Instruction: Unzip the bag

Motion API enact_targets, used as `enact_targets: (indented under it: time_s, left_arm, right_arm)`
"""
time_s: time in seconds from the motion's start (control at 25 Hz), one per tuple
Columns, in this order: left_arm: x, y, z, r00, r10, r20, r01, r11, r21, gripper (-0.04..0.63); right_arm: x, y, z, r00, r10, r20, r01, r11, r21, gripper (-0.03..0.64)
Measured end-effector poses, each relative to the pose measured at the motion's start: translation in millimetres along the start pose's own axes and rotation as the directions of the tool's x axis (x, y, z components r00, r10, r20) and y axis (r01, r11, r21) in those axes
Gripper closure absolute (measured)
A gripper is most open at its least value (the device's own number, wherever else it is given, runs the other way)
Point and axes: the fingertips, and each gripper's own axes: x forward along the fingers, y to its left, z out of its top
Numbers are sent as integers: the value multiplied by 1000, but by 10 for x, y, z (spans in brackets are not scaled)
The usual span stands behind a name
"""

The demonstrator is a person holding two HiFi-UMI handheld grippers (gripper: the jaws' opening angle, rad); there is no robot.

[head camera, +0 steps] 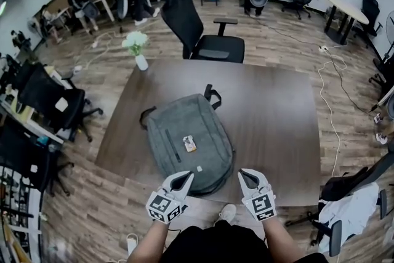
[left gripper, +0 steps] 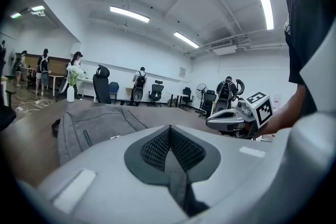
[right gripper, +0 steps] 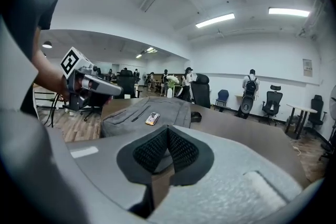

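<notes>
L gripper (head camera: 184, 177) sits nearest, by the near edge of the table (head camera: 271, 126): jaws pressed together, nothing btwn them. R gripper (head camera: 244, 174) is level w/ it, well to its right, same state: jaws fully closed, empty.

Grey bag (head camera: 184, 132) lies flat on the table just ahead, near end btwn the two grippers. In head view the L tip overlaps the bag's near-left corner and the R tip is just off its near-right corner; can't tell if either touches. A dark zip line (head camera: 172, 145) runs along the front panel. A small orange-and-white item (head camera: 189, 143) rests on top, approx mid-bag. Straps stick out at the far end.

Further out, a vase w/ flowers (head camera: 136, 49) stands at the far-left table corner and a black office chair (head camera: 197, 28) sits behind the far edge. People are at desks in the bkgd.
</notes>
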Motion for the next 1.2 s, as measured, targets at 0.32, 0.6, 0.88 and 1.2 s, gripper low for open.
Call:
enact_targets:
  time_s: [0.32,0.6,0.88,1.2]
  left_arm:
    - [294,222,-81,996,-30,-80,35,997,63,578]
    - [753,229,-157,972,-165,-169,182,979,90,578]
    - [1064,235,-302,933,-236,-272,290,941,176,577]
    - [1381,336,-395,893,-252,-372,369,884,287,500]
  right_arm:
    - [200,-185,-209,997,31,-76,-35,998,-51,614]
    - [442,-208,-411,989,23,-147,-21,1000,20,614]
    - [595,-285,-706,970,41,-241,-45,999,-11,612]
    - [828,-348,-925,944,96,-317,-114,993,-39,516]
